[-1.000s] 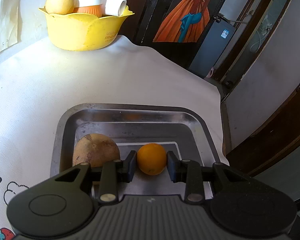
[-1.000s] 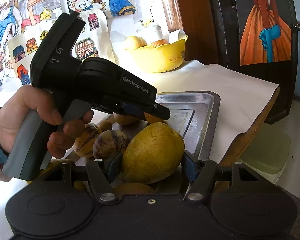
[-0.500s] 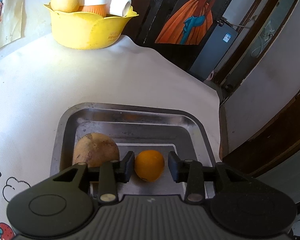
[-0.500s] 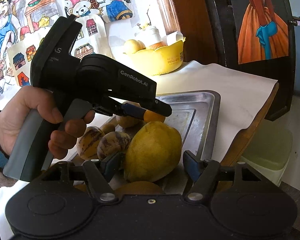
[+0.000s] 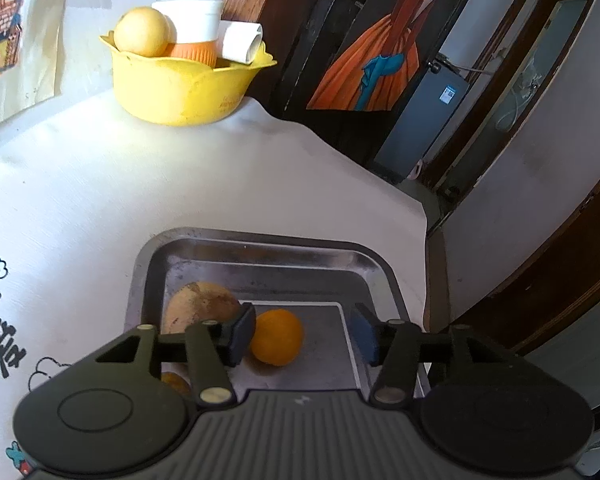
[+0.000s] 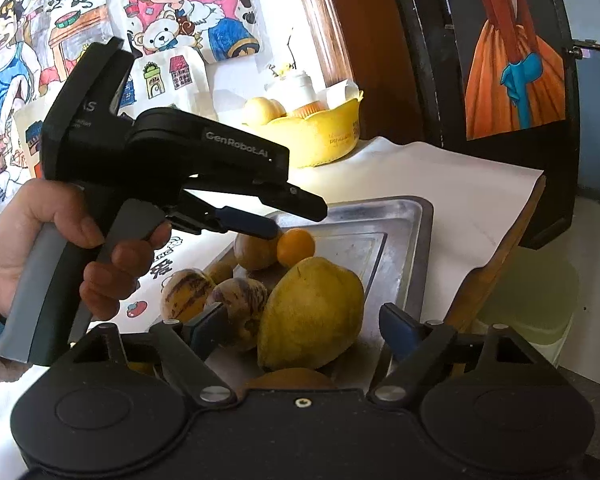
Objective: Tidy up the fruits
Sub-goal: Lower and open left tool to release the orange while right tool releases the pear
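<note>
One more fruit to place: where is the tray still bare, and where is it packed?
Bare: the steel tray floor beyond and right of the small orange, up to the far rim. Crowded: the near-left part, around the brown round fruit, striped fruits and big yellow pear.

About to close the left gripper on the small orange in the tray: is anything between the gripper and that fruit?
Nothing visible stands between them. The left gripper is open, and the small orange lies between its fingers, close to the left one. The brown round fruit sits just outside that finger in the metal tray.
</note>
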Demonstrator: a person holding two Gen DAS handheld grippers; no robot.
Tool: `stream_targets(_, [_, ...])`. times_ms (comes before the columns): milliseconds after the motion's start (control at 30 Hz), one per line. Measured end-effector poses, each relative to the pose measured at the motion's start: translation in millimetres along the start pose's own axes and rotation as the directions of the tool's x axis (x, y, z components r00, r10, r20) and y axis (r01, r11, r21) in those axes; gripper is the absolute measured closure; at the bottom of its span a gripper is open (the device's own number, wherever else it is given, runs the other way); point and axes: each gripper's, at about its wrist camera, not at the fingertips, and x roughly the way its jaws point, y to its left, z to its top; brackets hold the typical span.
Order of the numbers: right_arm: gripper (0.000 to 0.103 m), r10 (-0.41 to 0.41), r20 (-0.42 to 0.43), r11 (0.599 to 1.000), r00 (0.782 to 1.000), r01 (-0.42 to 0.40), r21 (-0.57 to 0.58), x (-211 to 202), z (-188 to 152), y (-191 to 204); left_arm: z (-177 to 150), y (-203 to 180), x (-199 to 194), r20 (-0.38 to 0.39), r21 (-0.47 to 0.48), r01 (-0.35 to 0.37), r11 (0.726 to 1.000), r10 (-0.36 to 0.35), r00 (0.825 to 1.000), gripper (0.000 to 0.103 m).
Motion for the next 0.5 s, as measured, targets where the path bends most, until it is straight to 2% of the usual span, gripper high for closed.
stream_targets(133, [0.016, -0.007, 0.017, 1.000, 1.000, 0.007, 0.009, -4.5, 1.3, 1.7, -0.3, 0.0, -7.8, 0.007, -0.002, 0.011, 1.000, -0.011, 1.000, 0.030])
stream_targets(367, [0.011, -0.016, 0.048, 1.000, 0.999, 0.014, 0.024, -12.3, 5.1, 5.8, 1.5, 0.5, -26.2, 0.043, 0.004, 0.017, 1.000, -0.017, 0.999, 0.015])
stream_targets(500, [0.007, -0.049, 0.049, 0.998, 0.998, 0.047, 0.030, -15.5, 6.8, 9.4, 1.5, 2.0, -37.5, 0.071, 0.001, 0.011, 1.000, -0.011, 0.997, 0.004])
